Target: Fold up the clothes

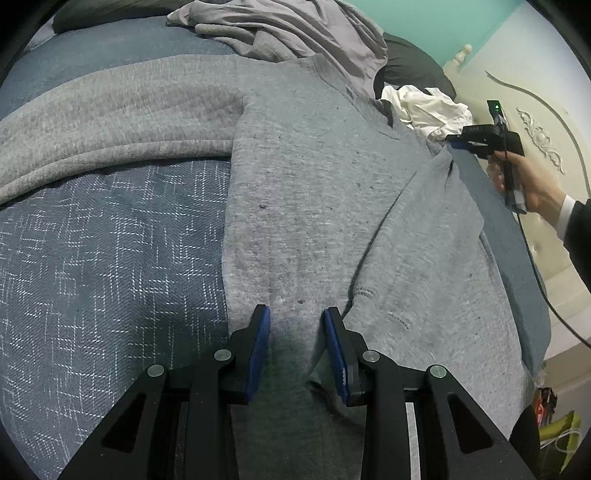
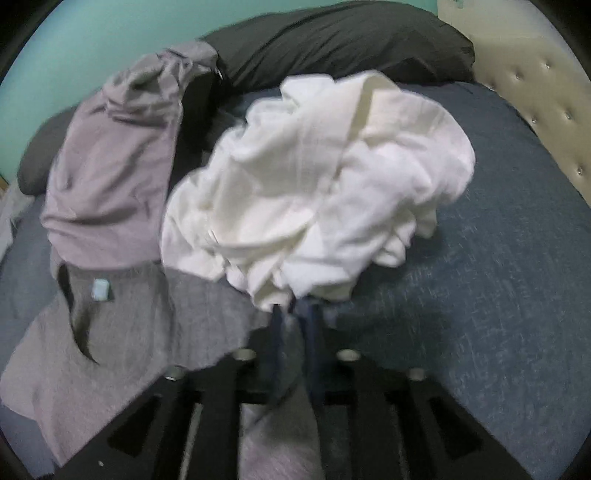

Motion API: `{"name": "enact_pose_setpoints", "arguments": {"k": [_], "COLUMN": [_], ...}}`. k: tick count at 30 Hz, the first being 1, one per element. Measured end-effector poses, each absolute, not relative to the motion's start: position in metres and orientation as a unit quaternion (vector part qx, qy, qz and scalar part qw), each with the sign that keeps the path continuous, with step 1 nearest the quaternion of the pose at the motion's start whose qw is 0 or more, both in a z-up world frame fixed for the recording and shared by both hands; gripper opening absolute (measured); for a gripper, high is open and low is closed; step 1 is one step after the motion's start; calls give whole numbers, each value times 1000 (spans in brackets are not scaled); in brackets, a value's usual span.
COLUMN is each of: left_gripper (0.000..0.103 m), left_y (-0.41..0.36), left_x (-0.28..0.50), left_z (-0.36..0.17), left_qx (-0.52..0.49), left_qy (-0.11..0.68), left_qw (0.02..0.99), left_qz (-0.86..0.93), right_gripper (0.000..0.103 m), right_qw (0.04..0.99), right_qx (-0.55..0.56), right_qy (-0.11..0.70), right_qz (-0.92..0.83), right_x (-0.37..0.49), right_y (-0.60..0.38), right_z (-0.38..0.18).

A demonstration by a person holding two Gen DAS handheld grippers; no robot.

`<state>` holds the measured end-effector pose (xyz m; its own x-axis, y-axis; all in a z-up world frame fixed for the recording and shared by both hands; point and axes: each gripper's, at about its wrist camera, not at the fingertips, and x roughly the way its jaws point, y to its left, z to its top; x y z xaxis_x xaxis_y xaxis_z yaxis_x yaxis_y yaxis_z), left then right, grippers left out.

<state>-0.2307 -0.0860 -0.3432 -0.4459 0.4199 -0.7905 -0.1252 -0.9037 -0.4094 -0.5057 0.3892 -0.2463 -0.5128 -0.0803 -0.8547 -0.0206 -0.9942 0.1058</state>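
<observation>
Grey knit sweater spread flat on blue patterned bedspread, left sleeve stretched sideways, hem cut off at bottom edge. Left gripper low over sweater body near hem, jaws partly apart, blue pads straddling a strip of cloth; pressing or merely hovering: cannot tell. Right gripper at sweater's far right edge, held by a hand in dark sleeve with white cuff, a peak of grey cloth lifted at its tip. Lilac garment bunched beyond collar; crumpled white garment beside it; cream headboard at right.

Right wrist view, blurred throughout. Right gripper with narrow gap, 2 dark blue fingers on either side of a fold of grey sweater cloth passing between them; firm pinch or loose: too smeared to tell. Sweater collar with pale label left of fingers. White garment heaped directly ahead, lilac garment at left, dark pillow behind, tufted headboard at right edge. Gripper frame cut off below.
</observation>
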Motion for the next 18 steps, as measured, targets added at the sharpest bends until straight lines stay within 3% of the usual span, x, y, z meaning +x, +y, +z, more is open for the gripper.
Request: {"name": "enact_pose_setpoints", "arguments": {"k": [10,11,12,13,18], "left_gripper": [33,33,33,33,33], "left_y": [-86,-86,-86,-86,-85], "left_x": [-228,-228,-228,-227,-224], "left_z": [-347,-347,-348,-348,-349], "left_qx": [-501,-501,-501,-501,-501], "left_qy": [-149,-150,-150,-151,-149], "left_qw": [168,169,169,170,169], "left_qz": [836,835,835,835,836], "right_gripper": [26,24,13,10,6], "right_qw": [4,4,4,2,-38], "right_qx": [553,555,553,549,511], "right_qy": [-14,-11,-5,-1,-11], "right_qz": [-833,-832,-833,-836,-859], "right_x": [-526,-527,-528,-529,-532], "right_y": [368,366,364,363,372], "right_z": [-272,-275,-276,-276,-269]}}
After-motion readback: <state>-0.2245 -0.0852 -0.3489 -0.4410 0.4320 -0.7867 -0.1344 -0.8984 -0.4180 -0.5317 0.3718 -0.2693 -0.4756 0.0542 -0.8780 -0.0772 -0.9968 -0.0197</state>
